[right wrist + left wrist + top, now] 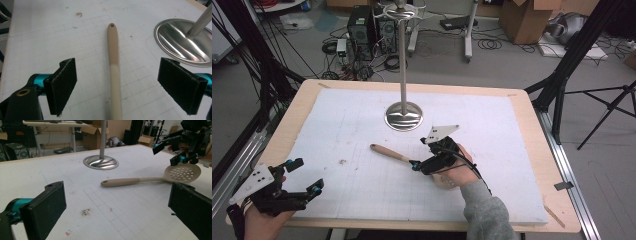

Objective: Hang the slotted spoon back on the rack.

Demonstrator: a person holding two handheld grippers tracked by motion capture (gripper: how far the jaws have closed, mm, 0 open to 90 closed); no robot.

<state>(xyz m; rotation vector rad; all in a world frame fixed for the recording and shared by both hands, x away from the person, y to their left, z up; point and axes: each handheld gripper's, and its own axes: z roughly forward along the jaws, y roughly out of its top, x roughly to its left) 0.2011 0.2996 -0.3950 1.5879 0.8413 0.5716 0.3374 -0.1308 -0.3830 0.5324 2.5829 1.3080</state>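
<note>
Hovering wide open, right gripper (117, 87) straddling slotted spoon (150, 178) without pad contact; spoon flat on foam mat (362, 190), at 7 o'clock from metal stand (403, 117). Probably light, stiff, slick; best pinched mid-handle. Left gripper (304, 175) open, idle.

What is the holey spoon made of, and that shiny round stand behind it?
The holey spoon looks like matte plastic or silicone, beige all over with a darker tan handle end; its dull, glare-free surface suggests that, though I cannot be sure. The shiny round stand looks like polished metal, probably steel: its base mirrors light in bright streaks and its pole is silvery.
</note>
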